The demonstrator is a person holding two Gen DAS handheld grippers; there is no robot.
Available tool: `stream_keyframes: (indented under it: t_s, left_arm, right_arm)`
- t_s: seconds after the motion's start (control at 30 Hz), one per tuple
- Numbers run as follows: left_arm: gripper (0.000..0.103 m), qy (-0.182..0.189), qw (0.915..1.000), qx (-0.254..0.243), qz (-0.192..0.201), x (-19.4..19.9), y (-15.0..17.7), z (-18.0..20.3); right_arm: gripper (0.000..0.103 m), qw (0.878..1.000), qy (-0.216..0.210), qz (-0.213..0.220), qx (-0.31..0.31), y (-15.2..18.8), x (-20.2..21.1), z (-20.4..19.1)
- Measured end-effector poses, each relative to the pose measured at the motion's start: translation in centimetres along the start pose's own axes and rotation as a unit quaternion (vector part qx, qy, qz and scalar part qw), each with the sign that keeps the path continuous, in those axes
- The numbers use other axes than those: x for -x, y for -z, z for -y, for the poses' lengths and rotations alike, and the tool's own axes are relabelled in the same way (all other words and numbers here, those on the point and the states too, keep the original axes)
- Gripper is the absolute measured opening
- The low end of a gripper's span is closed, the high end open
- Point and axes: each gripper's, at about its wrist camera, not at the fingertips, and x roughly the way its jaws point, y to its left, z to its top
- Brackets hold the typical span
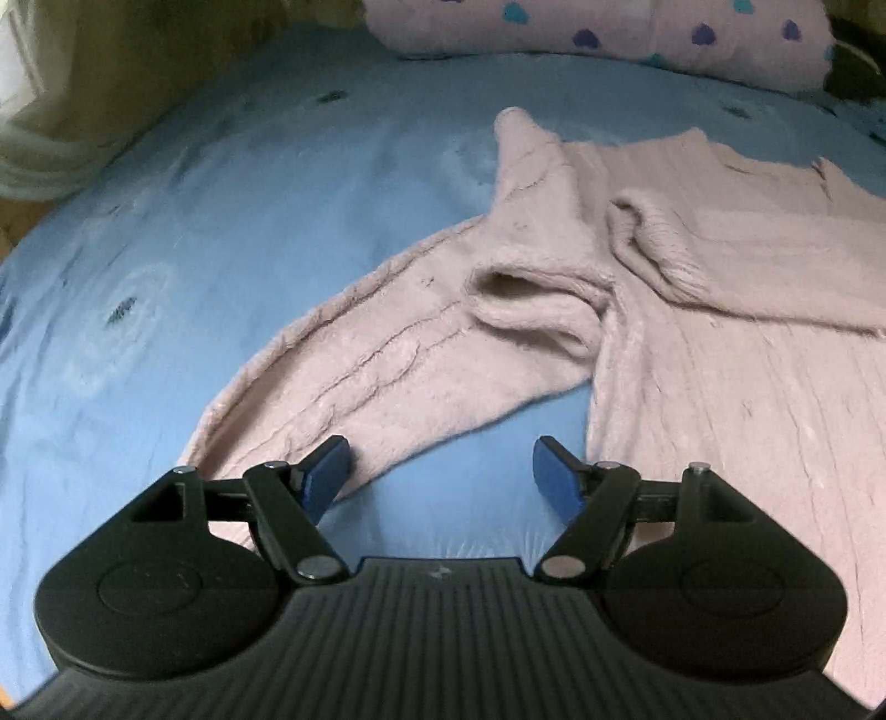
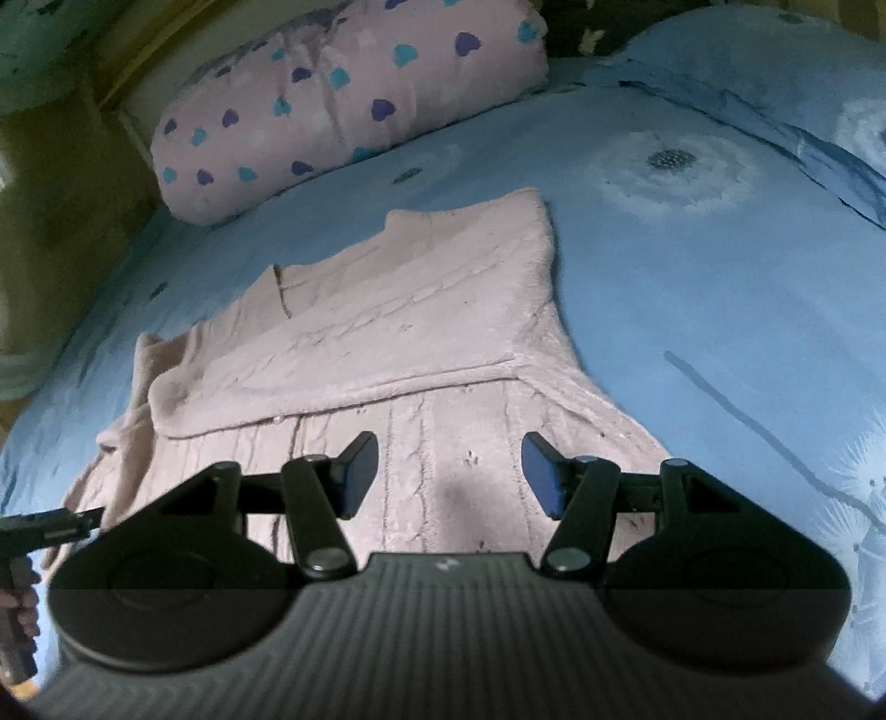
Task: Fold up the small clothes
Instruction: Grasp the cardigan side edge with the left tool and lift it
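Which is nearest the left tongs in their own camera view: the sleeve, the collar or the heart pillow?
1. Sleeve, lying just ahead of the left tongs, toward the left.
2. Collar, farther up, mid-sweater.
3. Heart pillow, farthest, at the bed's far edge.

**Layout on bed**

Sweater (image 2: 398, 332) lies flat on the bedsheet (image 2: 692, 310), one sleeve (image 1: 720, 260) folded across its body. Rolled blanket (image 2: 343, 105) sits behind it. Left gripper (image 1: 440, 476) hovers beside the other sleeve (image 1: 354, 376); right gripper (image 2: 448, 473) above the sweater's near edge.
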Motion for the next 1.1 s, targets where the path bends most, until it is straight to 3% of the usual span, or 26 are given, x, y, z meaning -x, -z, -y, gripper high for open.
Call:
stream_keyframes:
  t_s: [0.27, 0.43, 0.53, 0.6, 0.63, 0.73, 0.9, 1.1]
  left_arm:
    - [0.085, -0.041, 0.9981, 0.005, 0.047, -2.0, -0.8, -0.3]
    - [0.081, -0.039, 0.9962, 0.038, 0.068, -3.1, -1.3, -1.7]
    - [0.062, -0.046, 0.9951, 0.049, 0.073, -3.7, -1.9, -1.9]
    - [0.03, -0.07, 0.9947, 0.033, 0.068, -4.2, -2.6, -1.9]
    - [0.026, -0.082, 0.9942, 0.025, 0.066, -4.2, -2.8, -2.0]
    - [0.024, -0.104, 0.9913, 0.041, 0.069, -4.2, -3.5, -3.8]
    - [0.023, -0.175, 0.9738, 0.106, 0.1, -2.5, -3.5, -7.6]
    - [0.023, -0.166, 0.9654, 0.168, 0.111, -0.4, -3.5, -11.2]
  right_arm:
    - [0.06, 1.0, 0.003, -0.008, 0.007, 0.0, -0.8, 0.1]
    - [0.06, 1.0, 0.006, -0.012, 0.006, -0.1, -1.3, 0.2]
    - [0.06, 1.0, 0.008, -0.016, 0.009, 0.0, -1.7, 0.0]
    - [0.06, 1.0, 0.01, -0.017, 0.011, 0.1, -1.9, -0.1]
    - [0.06, 1.0, 0.011, -0.017, 0.011, 0.1, -2.0, -0.1]
    - [0.06, 1.0, 0.01, -0.018, 0.008, 0.0, -2.0, 0.0]
    - [0.06, 1.0, -0.001, -0.013, -0.009, -0.4, -2.0, 0.4]
    - [0.06, 1.0, -0.008, -0.009, -0.017, -0.4, -2.0, 0.4]
